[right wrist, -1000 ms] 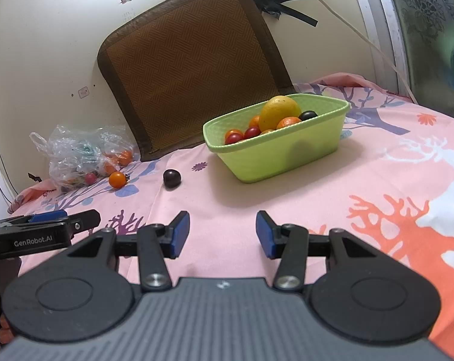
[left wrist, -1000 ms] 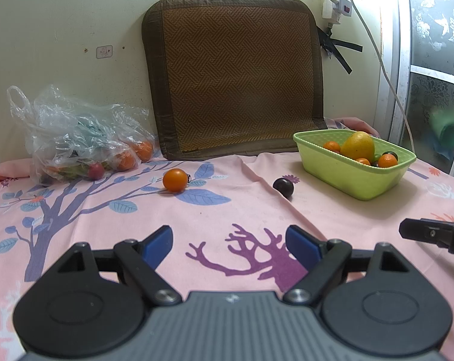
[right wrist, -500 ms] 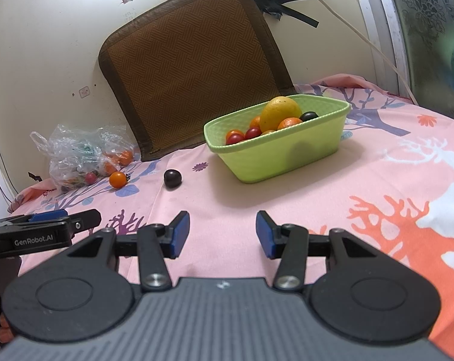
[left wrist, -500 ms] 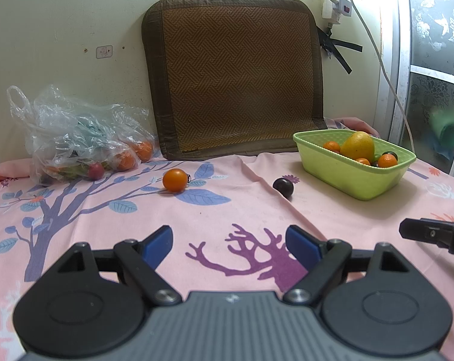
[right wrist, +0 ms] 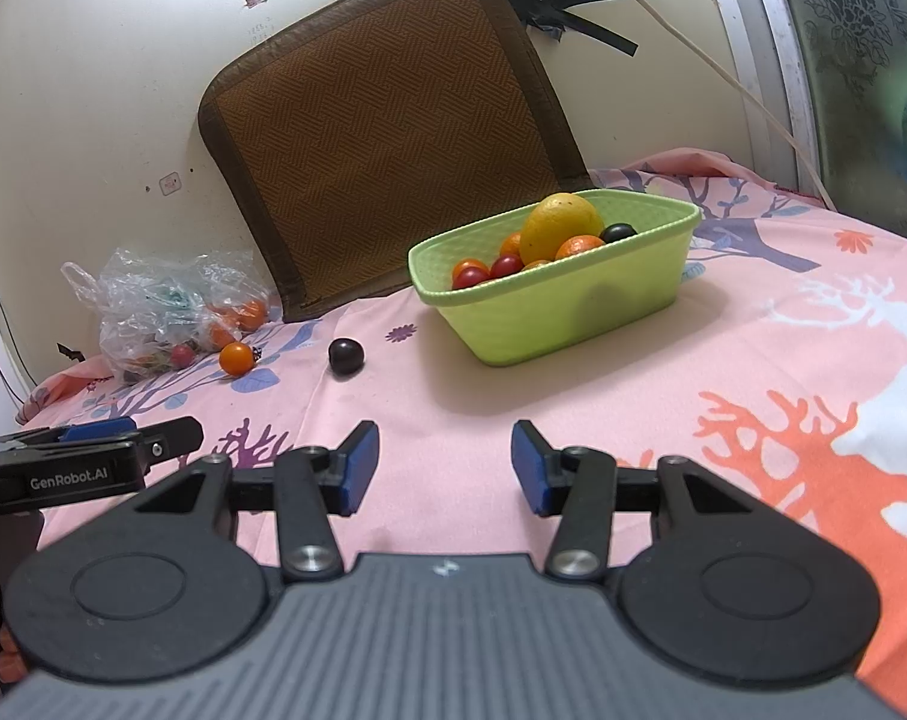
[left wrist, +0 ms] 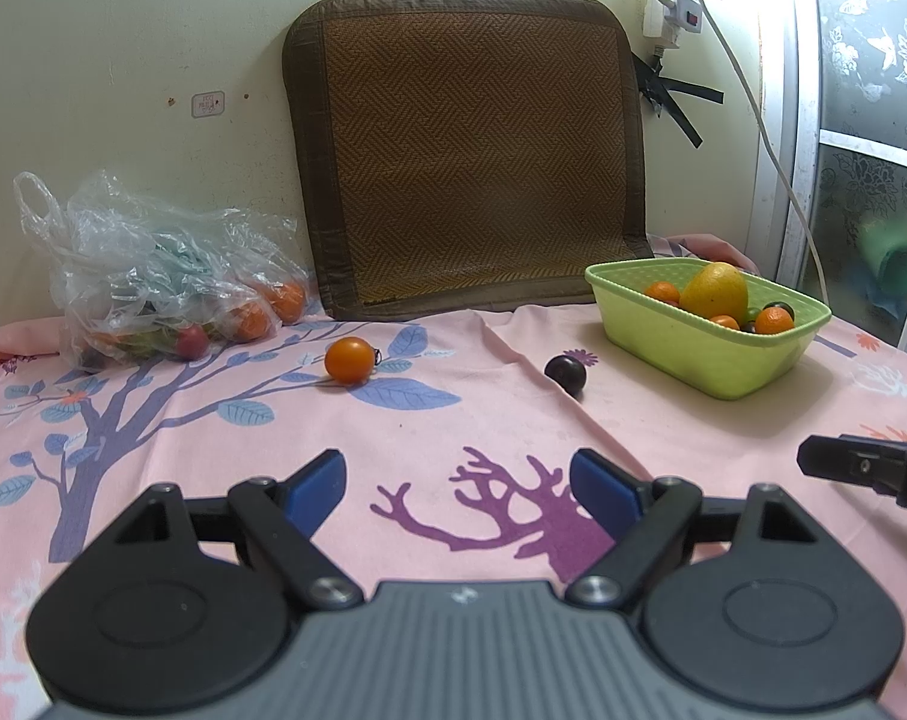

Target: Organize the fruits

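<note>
A green basket (left wrist: 747, 363) (right wrist: 573, 312) at the right holds a yellow mango (left wrist: 715, 291), oranges, red tomatoes and a dark plum. An orange tomato (left wrist: 349, 360) (right wrist: 238, 358) and a dark plum (left wrist: 565, 373) (right wrist: 345, 355) lie loose on the pink cloth, left of the basket. My left gripper (left wrist: 456, 483) is open and empty, low over the cloth, well short of both. My right gripper (right wrist: 444, 465) is open and empty in front of the basket. Its tip also shows in the left wrist view (left wrist: 861, 468).
A clear plastic bag (left wrist: 153, 276) (right wrist: 165, 312) with more fruit lies at the back left by the wall. A brown woven mat (left wrist: 471, 150) leans on the wall. A white cable (left wrist: 771, 138) hangs at the right by the window frame.
</note>
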Demonstrator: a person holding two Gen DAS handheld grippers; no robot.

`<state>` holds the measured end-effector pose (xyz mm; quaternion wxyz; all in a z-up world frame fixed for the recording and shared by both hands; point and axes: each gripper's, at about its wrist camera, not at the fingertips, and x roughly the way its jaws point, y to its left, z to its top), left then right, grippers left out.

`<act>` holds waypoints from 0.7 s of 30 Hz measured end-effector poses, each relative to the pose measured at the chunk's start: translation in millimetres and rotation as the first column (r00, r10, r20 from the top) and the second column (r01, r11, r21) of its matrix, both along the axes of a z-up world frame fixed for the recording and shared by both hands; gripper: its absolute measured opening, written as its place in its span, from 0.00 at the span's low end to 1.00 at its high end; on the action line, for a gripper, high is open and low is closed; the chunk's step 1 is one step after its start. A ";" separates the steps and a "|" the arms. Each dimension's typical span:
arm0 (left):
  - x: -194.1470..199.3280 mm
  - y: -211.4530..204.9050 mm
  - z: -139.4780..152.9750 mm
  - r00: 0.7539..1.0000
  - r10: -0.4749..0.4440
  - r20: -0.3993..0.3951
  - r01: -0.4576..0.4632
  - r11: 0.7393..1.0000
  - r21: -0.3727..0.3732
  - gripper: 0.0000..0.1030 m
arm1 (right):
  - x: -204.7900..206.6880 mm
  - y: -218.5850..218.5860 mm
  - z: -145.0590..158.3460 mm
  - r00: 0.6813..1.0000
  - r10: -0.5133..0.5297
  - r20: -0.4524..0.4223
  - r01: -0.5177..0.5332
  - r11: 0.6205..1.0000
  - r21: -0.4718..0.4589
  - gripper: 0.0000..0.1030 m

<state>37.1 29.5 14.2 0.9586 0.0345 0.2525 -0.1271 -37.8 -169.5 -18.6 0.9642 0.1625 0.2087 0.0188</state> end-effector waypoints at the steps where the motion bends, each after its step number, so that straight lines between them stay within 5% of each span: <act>1: 0.0 -0.2 0.1 1.000 0.000 0.000 0.000 1.000 0.000 0.82 | -0.2 -0.1 -0.1 1.000 0.002 0.000 -0.002 1.000 -0.001 0.50; 21: 2.4 3.1 -1.1 1.000 0.005 -0.013 -0.005 1.000 -0.019 0.82 | 0.3 -1.8 1.5 1.000 0.029 0.013 -0.029 1.000 -0.009 0.50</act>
